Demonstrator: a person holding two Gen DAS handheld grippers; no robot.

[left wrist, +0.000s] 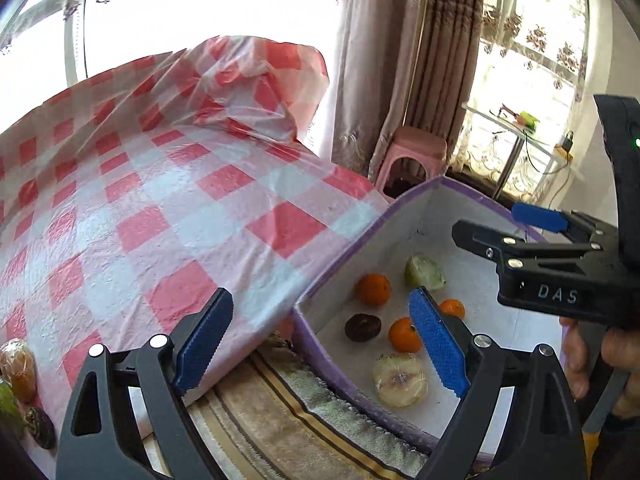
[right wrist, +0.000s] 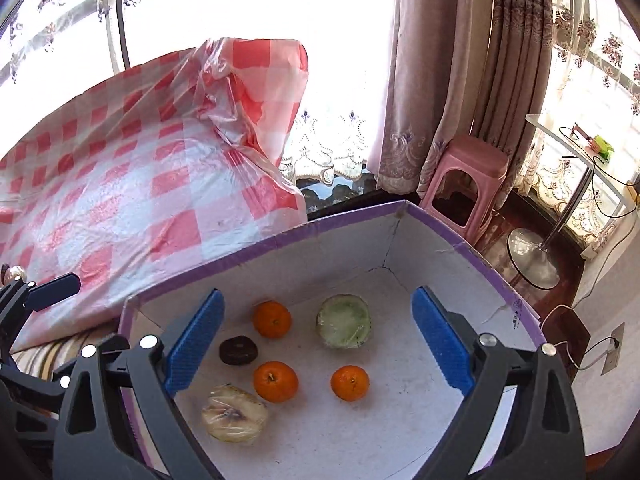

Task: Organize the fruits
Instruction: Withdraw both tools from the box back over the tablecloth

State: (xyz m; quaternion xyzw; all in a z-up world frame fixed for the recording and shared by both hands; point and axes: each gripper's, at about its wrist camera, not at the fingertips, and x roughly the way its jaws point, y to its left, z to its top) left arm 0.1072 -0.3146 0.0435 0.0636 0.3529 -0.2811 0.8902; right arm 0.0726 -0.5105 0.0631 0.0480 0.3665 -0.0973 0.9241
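The right gripper (right wrist: 316, 344) hangs over the open purple-rimmed box (right wrist: 344, 222) with its blue pads spread wide and nothing between them, and the left gripper (left wrist: 320, 344) is likewise spread and empty, straddling the near wall of the box where it meets the red-and-white checked tablecloth (left wrist: 160, 200). Inside the box lie 6 pieces, all apart from one another: 3 oranges, namely the far orange (right wrist: 272, 319), the middle orange (right wrist: 275, 381) and the right orange (right wrist: 350, 382), plus a dark round fruit (right wrist: 238, 350), a wrapped green fruit (right wrist: 344, 321) toward the back and a wrapped pale fruit (right wrist: 234, 418) nearest the camera. More fruit waits on the cloth at the lower left of the left wrist view: a wrapped brownish fruit (left wrist: 18, 368) and a dark fruit (left wrist: 40, 426) close below it, with something green at the very edge that is too cropped to name. My reading is that the job sits between a drop into the box and the next pick, roughly two-thirds through. The next move likely calls for swinging one gripper out to the cluster on the cloth, lowering the open pads either side of 1 piece without nudging its neighbours, and closing gently, since the film-wrapped pieces look soft and slippery
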